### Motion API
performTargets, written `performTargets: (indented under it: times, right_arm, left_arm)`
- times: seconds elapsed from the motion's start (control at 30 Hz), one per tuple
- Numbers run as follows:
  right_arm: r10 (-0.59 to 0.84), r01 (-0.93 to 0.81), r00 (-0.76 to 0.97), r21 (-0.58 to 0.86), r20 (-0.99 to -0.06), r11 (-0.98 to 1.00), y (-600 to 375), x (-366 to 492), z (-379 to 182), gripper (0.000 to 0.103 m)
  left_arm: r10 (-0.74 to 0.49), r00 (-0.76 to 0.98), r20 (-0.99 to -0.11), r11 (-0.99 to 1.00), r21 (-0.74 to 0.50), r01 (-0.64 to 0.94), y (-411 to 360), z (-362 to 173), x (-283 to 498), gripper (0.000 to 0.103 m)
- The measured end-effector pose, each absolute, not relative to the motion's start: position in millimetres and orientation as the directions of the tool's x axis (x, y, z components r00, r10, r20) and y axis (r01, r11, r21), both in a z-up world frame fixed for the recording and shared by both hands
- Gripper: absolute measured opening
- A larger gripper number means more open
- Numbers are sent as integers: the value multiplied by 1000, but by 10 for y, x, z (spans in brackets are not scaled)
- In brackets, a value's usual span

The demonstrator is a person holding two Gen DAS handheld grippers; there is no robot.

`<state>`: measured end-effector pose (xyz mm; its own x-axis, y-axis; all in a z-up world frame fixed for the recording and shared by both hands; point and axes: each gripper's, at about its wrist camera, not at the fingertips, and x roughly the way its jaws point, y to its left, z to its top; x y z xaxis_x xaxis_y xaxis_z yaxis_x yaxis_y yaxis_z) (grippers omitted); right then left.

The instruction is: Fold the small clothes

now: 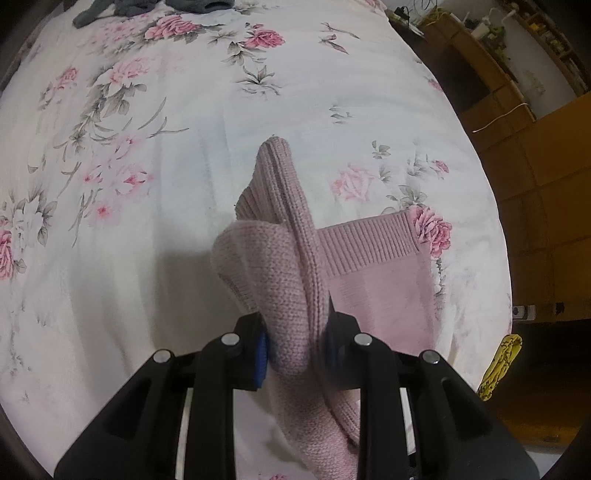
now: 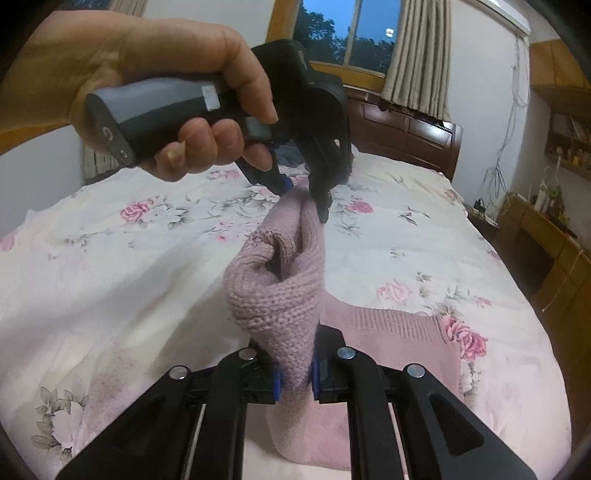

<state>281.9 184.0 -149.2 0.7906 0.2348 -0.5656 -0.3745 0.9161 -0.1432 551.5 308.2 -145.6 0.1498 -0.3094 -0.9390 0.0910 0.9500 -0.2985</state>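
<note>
A small pink knitted sweater (image 1: 380, 280) lies partly on the floral bedspread (image 1: 147, 110), its ribbed hem flat to the right. A bunched, lifted part of it (image 1: 291, 258) runs between my two grippers. My left gripper (image 1: 295, 350) is shut on one end of this fold. My right gripper (image 2: 295, 380) is shut on the other end of the pink sweater (image 2: 280, 291). In the right wrist view a hand (image 2: 177, 66) holds the left gripper (image 2: 304, 192) above the bed, clamped on the raised knit.
Grey clothes (image 1: 147, 7) lie at the far edge of the bed. A wooden headboard (image 2: 406, 129) and window (image 2: 347, 33) stand behind. Wooden furniture (image 2: 546, 243) lines the right side of the bed; a yellow patterned object (image 1: 502, 365) sits by the bed's edge.
</note>
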Motion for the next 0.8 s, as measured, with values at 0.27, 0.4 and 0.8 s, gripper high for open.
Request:
performTargets:
  times: [0.27,0.4,0.8]
  right_arm:
    - [220,-342,793,-116,-567,932,1564,2804,-1452,11]
    - [218,-325,794,-95,-567,941,1441,2799,-1433,11]
    - [206,-274,784,-29,-586,961,1034,2809,-1559,11]
  left_arm:
    - [-286,162,-944,957,-272,105,2698,-1397,5539,23]
    - [-274,174,-946,960,-257,114,2503,-1396,5541,23]
    - [-237,197,-951,968,-215,129,2025,-1529,5513,23]
